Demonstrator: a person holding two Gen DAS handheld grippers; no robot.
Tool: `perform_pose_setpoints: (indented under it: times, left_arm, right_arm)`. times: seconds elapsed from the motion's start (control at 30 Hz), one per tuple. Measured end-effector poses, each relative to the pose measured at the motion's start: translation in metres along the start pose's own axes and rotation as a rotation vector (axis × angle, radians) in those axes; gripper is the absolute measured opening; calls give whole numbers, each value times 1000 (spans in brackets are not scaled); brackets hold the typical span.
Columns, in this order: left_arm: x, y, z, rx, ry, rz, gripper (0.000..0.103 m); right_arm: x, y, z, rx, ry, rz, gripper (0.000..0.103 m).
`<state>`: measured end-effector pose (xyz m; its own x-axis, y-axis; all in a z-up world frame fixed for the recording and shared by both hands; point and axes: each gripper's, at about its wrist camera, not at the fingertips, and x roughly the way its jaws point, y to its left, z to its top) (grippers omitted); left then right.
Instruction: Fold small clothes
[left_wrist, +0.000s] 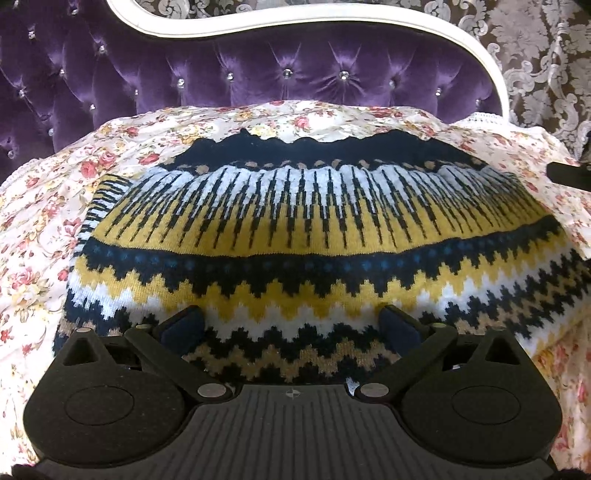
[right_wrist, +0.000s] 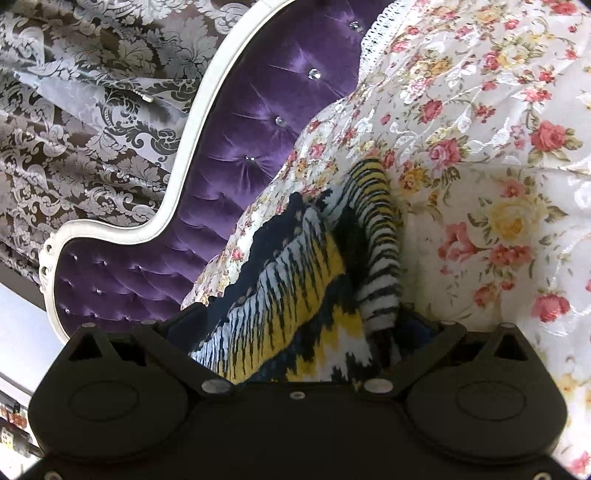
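Observation:
A knitted sweater in navy, yellow and white zigzag bands lies spread flat on the floral bedspread. My left gripper is open, its two blue-padded fingers resting on the sweater's near edge, wide apart. In the right wrist view the sweater is bunched and raised at one side, with a striped sleeve folded over beside it. My right gripper is open wide, and this bunched fabric fills the gap between its fingers and hides most of them.
A purple tufted headboard with a white frame stands behind the bed. Damask-patterned fabric lies beyond it. A dark object pokes in at the sweater's right side. Floral bedspread surrounds the sweater.

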<state>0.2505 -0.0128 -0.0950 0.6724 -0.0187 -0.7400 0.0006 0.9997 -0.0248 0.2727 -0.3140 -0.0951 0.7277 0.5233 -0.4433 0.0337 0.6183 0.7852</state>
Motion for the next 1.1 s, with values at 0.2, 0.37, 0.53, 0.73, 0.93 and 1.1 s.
perform_pose_setpoints:
  times: [0.2, 0.37, 0.53, 0.73, 0.93, 1.1]
  left_arm:
    - [-6, 10, 22, -25, 46, -45, 96]
    - [-4, 15, 56, -51, 14, -25, 96]
    - [21, 11, 78, -103, 53, -35, 96]
    - [54, -8, 80, -17, 107, 5, 100]
    - [56, -11, 76, 12, 93, 15, 103]
    - [57, -13, 75, 13, 76, 22, 103]
  right_arm:
    - [5, 7, 0, -66, 21, -25, 103]
    - [5, 6, 1, -55, 29, -18, 103]
    - [5, 6, 1, -62, 33, -22, 103]
    - [5, 6, 2, -56, 42, -18, 103]
    - [6, 7, 2, -61, 48, -24, 103]
    - [11, 3, 0, -63, 62, -75, 37]
